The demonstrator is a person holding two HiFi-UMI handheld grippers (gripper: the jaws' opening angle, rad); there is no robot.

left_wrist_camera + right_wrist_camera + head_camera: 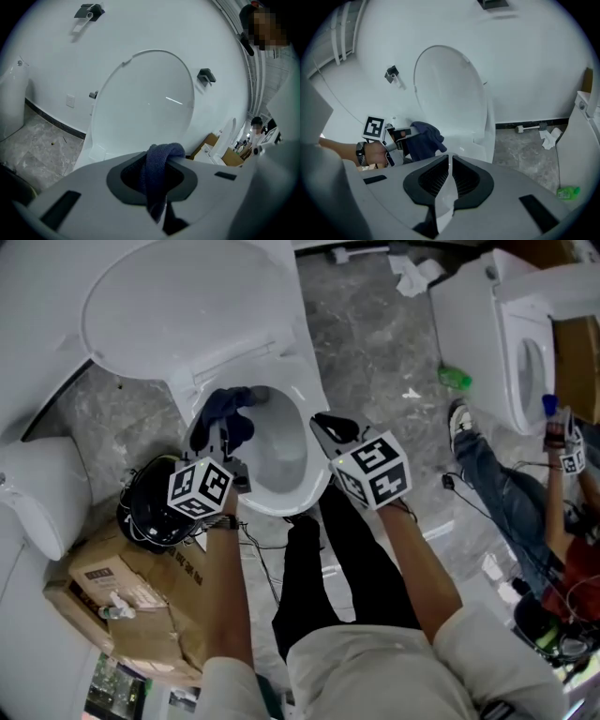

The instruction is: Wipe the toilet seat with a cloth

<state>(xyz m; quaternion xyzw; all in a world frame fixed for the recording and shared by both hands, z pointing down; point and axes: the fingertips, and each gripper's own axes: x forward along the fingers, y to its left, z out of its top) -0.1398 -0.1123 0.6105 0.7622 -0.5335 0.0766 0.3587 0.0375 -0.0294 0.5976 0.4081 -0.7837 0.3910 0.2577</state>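
The left gripper (222, 435) is clenched on the dark cloth (231, 407), which bunches past its jaws over the seat's (277, 502) left rim, likely so the loose fabric can be dragged along the ring. The right gripper (325, 421) hovers over the opposite rim, jaws pressed together on nothing, apparently idle. Beyond, the lid (178, 306) stands raised, leaving the seat bare for wiping.

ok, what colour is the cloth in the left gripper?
Plain dark navy blue. The cloth shows best in the left gripper view.

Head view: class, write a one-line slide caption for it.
Left gripper holds a dark blue cloth at the toilet seat, lid raised; right gripper shut, empty.
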